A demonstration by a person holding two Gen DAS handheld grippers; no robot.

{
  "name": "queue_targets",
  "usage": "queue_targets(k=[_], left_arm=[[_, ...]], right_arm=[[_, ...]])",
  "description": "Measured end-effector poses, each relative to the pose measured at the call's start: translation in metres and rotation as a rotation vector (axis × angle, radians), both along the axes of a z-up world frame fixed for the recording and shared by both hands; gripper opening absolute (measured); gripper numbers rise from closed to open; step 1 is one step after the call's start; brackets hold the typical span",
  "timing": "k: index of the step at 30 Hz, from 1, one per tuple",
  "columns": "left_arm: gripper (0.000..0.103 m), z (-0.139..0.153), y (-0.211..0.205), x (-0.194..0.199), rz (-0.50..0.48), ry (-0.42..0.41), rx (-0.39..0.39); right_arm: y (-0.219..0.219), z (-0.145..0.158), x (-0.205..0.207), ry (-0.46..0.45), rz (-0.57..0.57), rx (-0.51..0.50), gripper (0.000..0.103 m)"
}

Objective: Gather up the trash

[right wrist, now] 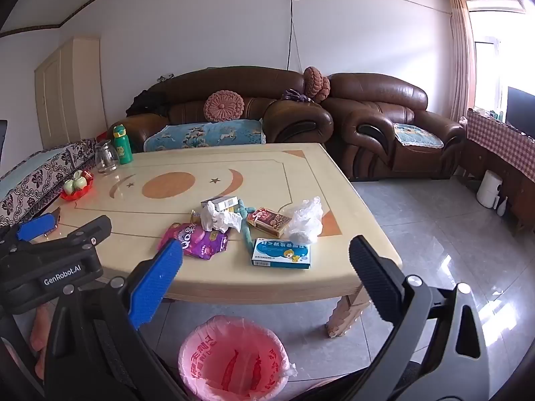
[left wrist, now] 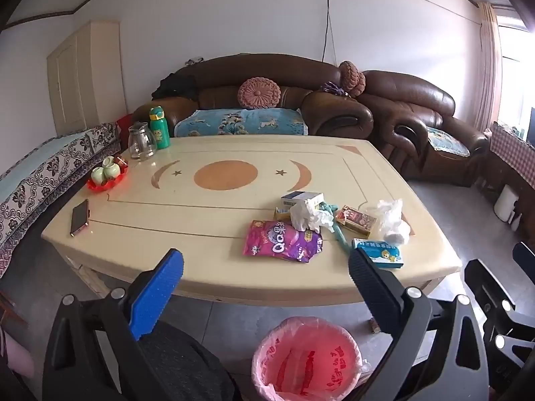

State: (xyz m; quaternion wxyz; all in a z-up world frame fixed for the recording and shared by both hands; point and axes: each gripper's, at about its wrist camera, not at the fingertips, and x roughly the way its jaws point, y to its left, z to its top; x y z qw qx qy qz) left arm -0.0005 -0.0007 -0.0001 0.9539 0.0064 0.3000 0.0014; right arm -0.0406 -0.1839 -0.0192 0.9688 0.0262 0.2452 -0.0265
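A pile of trash lies on the cream table's near right part: a purple snack bag, crumpled white tissue, a red-brown box, a blue-and-white box, a white plastic bag and a white carton. A bin with a pink liner stands on the floor in front of the table. My left gripper and right gripper are open and empty, short of the table's front edge.
A phone, a red tray with green cups, a glass jug and a green bottle stand on the table's left. Brown sofas stand behind. The left gripper also shows at left in the right wrist view.
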Motion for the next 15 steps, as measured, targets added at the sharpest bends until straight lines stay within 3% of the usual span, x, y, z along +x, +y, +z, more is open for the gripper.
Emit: queue_targets(k=[15], left_arm=[[0.097, -0.0004, 0.0032, -0.0021, 0.004, -0.008, 0.020]], right_arm=[[0.0008, -0.0016, -0.0013, -0.001, 0.006, -0.001, 0.097]])
